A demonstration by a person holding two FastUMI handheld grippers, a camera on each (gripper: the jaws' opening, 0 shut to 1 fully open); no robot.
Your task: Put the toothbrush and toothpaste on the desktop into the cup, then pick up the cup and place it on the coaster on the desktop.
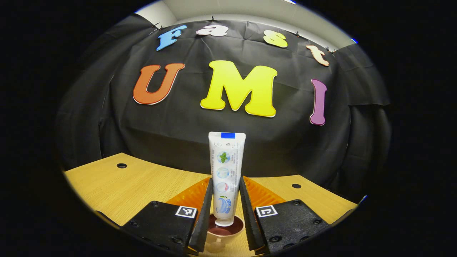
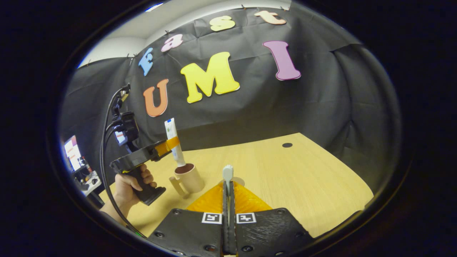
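Your left tongs (image 1: 225, 208) pinch the toothpaste (image 1: 226, 171) upright, its cap just over the cup (image 1: 224, 230) below them. Your right tongs (image 2: 228, 185) pinch the toothbrush (image 2: 227, 174). Release off-centre and the tube could catch the rim, tipping the cup.

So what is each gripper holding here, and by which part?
Left gripper clamps the toothpaste by its lower body, cap down over the cup. Right gripper pinches the toothbrush just below its head.
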